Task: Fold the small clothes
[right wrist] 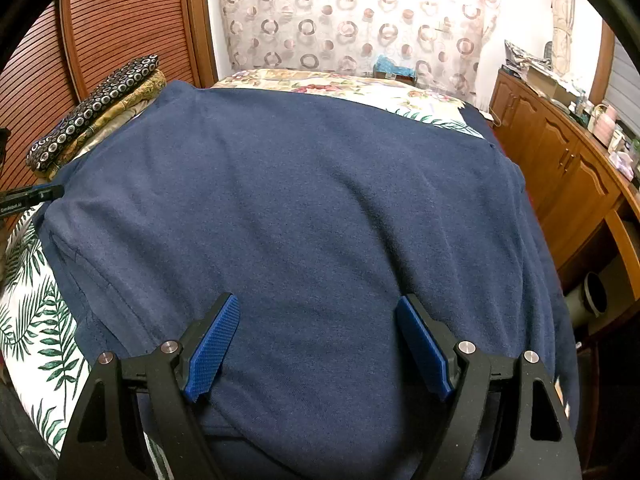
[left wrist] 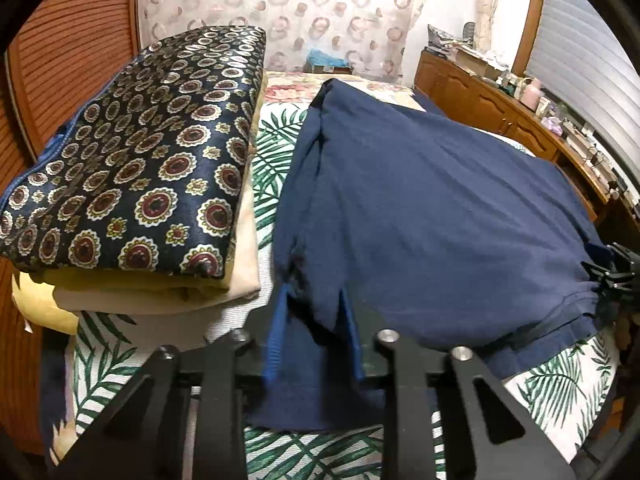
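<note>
Your left gripper (left wrist: 316, 332) sits nearest in its own view, its blue pads (left wrist: 276, 340) drawn close with a fold of the navy garment (left wrist: 420, 216) bunched between them; the pads appear to pinch the cloth, though the fabric drapes over them and hides the contact. No earlier view bears on how they got there. Over in the right wrist view, your right gripper (right wrist: 318, 344) stands wide open above the same navy garment (right wrist: 300, 220), its pads (right wrist: 212, 348) spread apart with the near hem running between them and nothing pressed.

Spread flat, the garment covers most of the bed (right wrist: 36, 320), whose palm-leaf cover shows along the near edge. Beside it, to your left, lies a stack of folded clothes (left wrist: 132, 168) with a dark medallion-print piece on top. Further back stand a circle-patterned curtain (right wrist: 360, 20), a slatted wooden door (right wrist: 120, 20) and, to the right, a cluttered wooden cabinet (right wrist: 560, 168).
</note>
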{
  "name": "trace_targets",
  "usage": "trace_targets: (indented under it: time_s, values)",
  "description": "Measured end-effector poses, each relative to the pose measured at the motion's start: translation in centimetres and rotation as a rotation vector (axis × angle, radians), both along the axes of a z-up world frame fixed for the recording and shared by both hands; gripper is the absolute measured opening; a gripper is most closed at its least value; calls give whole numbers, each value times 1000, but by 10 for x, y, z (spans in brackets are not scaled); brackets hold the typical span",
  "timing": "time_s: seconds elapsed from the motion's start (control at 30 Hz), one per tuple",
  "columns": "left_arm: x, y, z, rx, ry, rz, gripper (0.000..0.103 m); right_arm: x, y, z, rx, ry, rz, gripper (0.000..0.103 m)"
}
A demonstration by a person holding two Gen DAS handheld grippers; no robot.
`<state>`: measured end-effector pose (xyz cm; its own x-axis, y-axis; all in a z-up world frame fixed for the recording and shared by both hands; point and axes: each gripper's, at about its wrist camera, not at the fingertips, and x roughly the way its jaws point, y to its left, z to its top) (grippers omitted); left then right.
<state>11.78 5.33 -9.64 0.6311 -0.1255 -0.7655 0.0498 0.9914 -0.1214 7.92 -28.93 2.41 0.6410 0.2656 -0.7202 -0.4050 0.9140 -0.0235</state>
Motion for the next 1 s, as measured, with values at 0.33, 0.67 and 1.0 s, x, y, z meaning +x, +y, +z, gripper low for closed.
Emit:
trace_targets:
  time_s: [0.33,0.67,1.0]
  values:
    - [-8,-38,42,-36,-136,-80,10,0,0,0,0,0,0,83]
    - [4,-77,84,-73,-259,-182,9,0,0,-1,0,1,1,83]
    - [10,-109,108,-82,-315,-260,9,0,-13,7,35,-1,12,83]
